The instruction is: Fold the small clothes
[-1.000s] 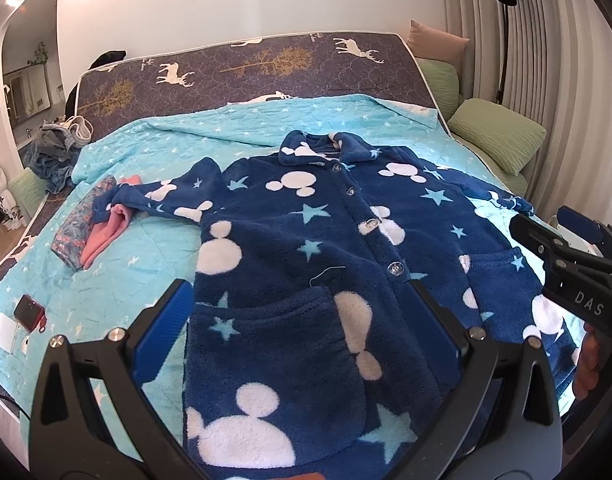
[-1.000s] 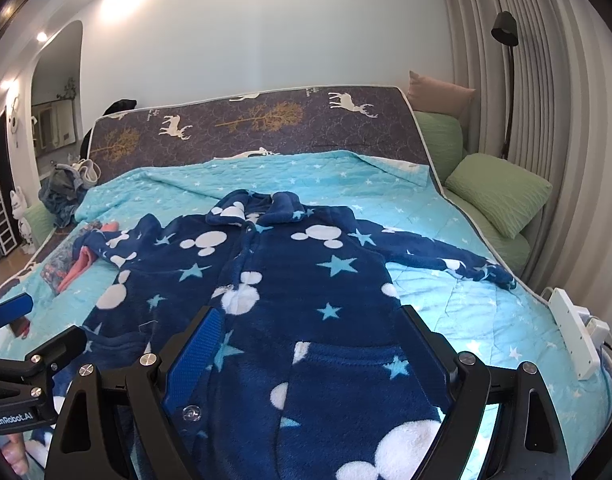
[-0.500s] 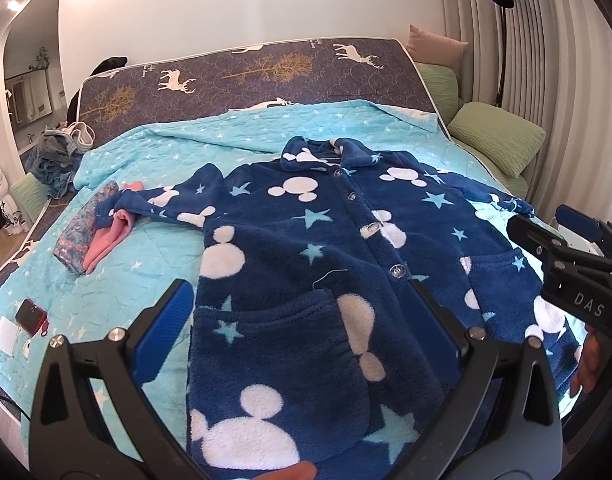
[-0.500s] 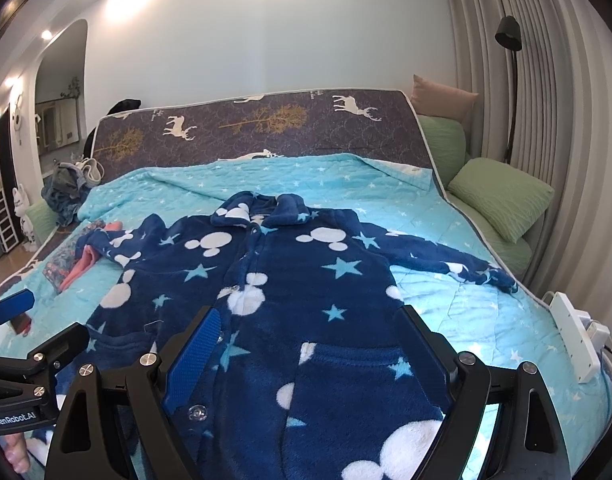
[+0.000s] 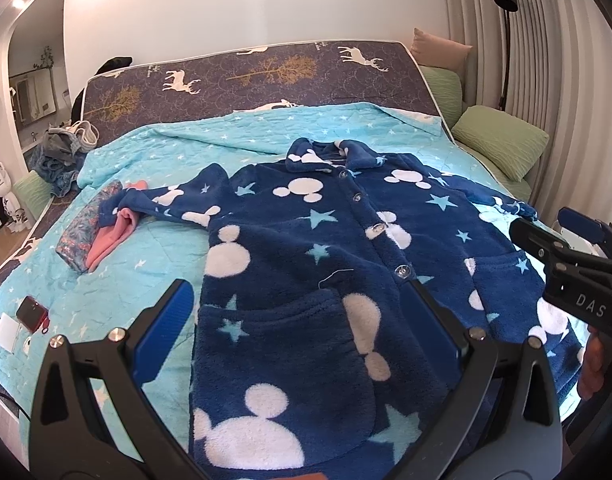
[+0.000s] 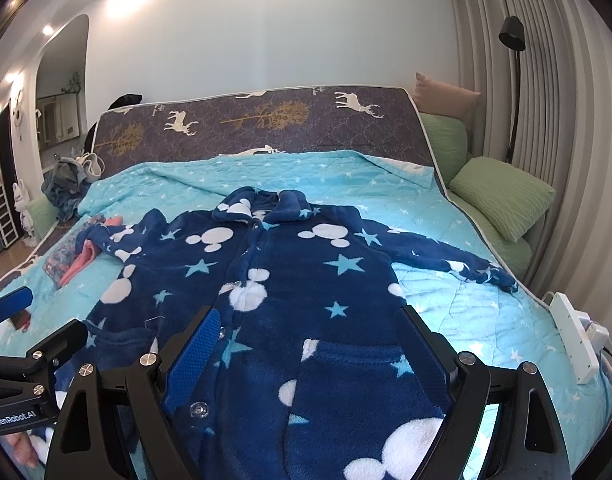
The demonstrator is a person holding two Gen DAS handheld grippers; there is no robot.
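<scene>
Clearly, one blue fleece robe [image 5: 326, 260] lay spread flat on the turquoise quilt [image 5: 154, 264], buttons up, both sleeves out to the sides. The left gripper [image 5: 302, 316] and the right gripper [image 6: 306, 344] hovered over its near hem, each with jaws wide apart and holding nothing. At the far left, two folded cloths [image 5: 94, 236] touched one sleeve; three green pillows [image 6: 502, 196] sat right.

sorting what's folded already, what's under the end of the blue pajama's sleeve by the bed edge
The blue pajama top's cuff lies over a pink garment and a floral patterned one, both on the turquoise quilt. How far they extend beneath the sleeve is covered.
</scene>
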